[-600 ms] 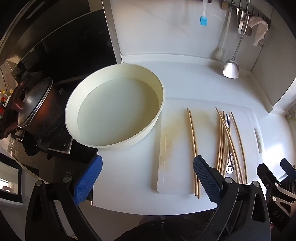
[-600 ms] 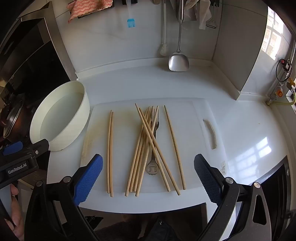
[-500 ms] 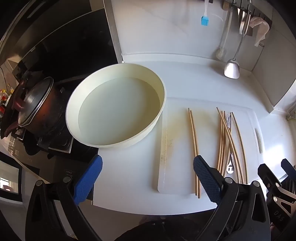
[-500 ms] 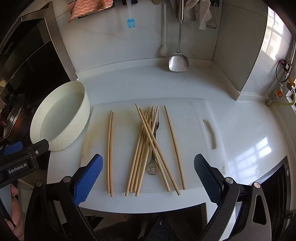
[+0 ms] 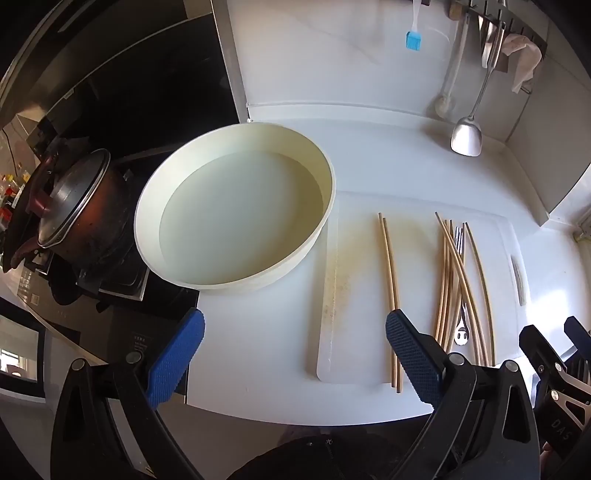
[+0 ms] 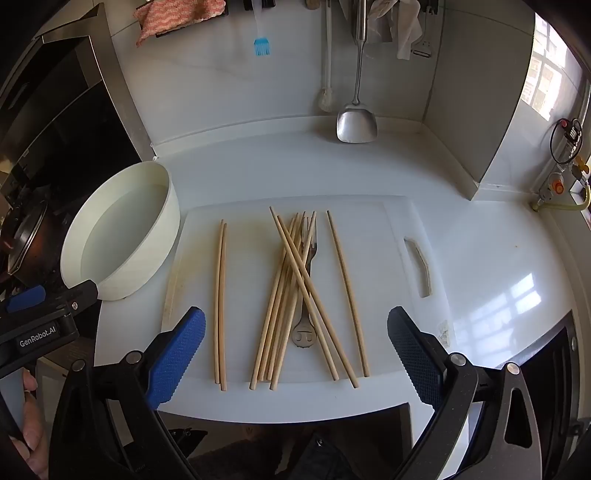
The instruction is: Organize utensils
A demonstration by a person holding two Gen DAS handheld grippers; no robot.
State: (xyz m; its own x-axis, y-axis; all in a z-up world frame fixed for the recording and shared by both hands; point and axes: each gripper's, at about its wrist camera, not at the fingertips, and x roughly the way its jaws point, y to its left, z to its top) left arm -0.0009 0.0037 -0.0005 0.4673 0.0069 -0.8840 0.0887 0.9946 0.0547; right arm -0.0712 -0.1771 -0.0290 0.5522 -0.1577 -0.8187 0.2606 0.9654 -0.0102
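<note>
Partly hidden under the chopstick pile [image 6: 291, 295]: a metal fork [image 6: 306, 295], only tines and rounded handle end showing. Cut off at the lower edges of both views: the black arms behind each tool. Hard to make out in the left wrist view: the near end of the chopstick pair [image 5: 389, 291], covered by a blue pad. Readable on the body of the left tool [image 6: 26, 299] as seen from the right wrist: "GenRobot.AI"; on the right tool [image 5: 569, 354] from the left wrist, letters like "DAS", not certain. Left tool [image 5: 291, 358] spread wide, gripping nothing, hovering over the near edge of the white desk [image 5: 258, 350] before the cream basin [image 5: 236, 214]. Right tool [image 6: 295, 354] likewise wide apart and empty, held above the near edge of the white cutting board [image 6: 388, 236]. All on that board: pair at left, crossed pile with fork in the middle, one single chopstick [image 6: 347, 295] just right of it. Only in the left wrist view: a lidded pot [image 5: 70, 210] on the stove. Only in the right wrist view: a pink cloth [image 6: 177, 14] hanging on the wall, a window at right, a fingertip bottom left. In both: blue brush [image 6: 261, 46] and steel spatula [image 6: 356, 125] hanging on the wall.
</note>
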